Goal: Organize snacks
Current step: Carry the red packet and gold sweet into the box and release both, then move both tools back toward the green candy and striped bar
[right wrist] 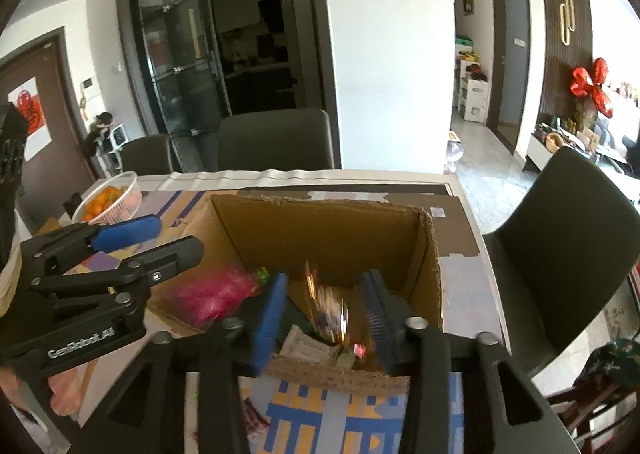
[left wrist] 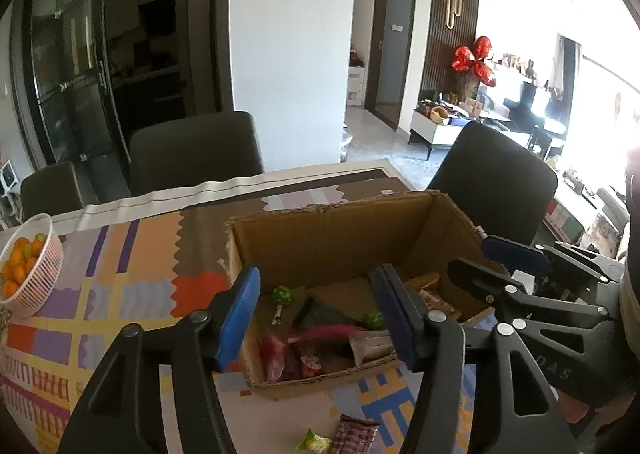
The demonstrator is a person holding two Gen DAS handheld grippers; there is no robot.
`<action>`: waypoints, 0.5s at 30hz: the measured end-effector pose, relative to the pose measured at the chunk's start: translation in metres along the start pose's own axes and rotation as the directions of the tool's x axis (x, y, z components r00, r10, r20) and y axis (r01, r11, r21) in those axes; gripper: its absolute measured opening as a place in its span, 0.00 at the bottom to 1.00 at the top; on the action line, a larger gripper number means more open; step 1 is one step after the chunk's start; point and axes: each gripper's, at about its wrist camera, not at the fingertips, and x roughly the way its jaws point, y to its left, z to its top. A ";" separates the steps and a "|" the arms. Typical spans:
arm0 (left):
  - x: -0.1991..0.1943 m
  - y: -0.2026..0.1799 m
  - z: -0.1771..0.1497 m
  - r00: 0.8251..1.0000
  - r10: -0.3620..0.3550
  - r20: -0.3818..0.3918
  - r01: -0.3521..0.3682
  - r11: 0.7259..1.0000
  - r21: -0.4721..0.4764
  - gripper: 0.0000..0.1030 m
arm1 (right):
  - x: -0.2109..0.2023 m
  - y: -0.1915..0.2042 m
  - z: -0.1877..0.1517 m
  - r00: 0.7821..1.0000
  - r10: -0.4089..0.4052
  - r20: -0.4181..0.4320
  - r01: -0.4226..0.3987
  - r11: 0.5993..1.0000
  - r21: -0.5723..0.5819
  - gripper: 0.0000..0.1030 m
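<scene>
Left tongs [left wrist: 316,318] stand apart with nothing between the pads, poised over the open cardboard box [left wrist: 320,230] on the patterned worktop [left wrist: 120,274]; in the box lie two green lollipops [left wrist: 282,294] among several crumpled wrappers, and two more snack packets [left wrist: 352,434] lie cut off at the worktop's near edge. Right tongs [right wrist: 324,314] are also apart over the box's near wall, a blurred shiny packet [right wrist: 326,306] between the pads, contact unclear, and a pink bag [right wrist: 216,294] lies inside left.
</scene>
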 end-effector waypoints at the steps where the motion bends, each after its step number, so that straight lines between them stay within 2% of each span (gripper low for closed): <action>1: -0.001 0.001 -0.002 1.000 0.000 0.003 0.000 1.000 -0.001 0.58 | 0.001 -0.001 0.000 1.000 -0.003 -0.003 0.003 1.000 0.001 0.43; 8: -0.020 0.013 -0.019 1.000 -0.010 0.017 0.011 1.000 -0.012 0.60 | -0.011 0.011 -0.010 1.000 -0.004 0.017 0.004 1.000 -0.007 0.43; 15: -0.039 0.023 -0.040 1.000 0.014 0.023 -0.014 1.000 -0.002 0.60 | -0.026 0.031 -0.025 0.999 -0.004 0.032 0.004 1.000 -0.001 0.46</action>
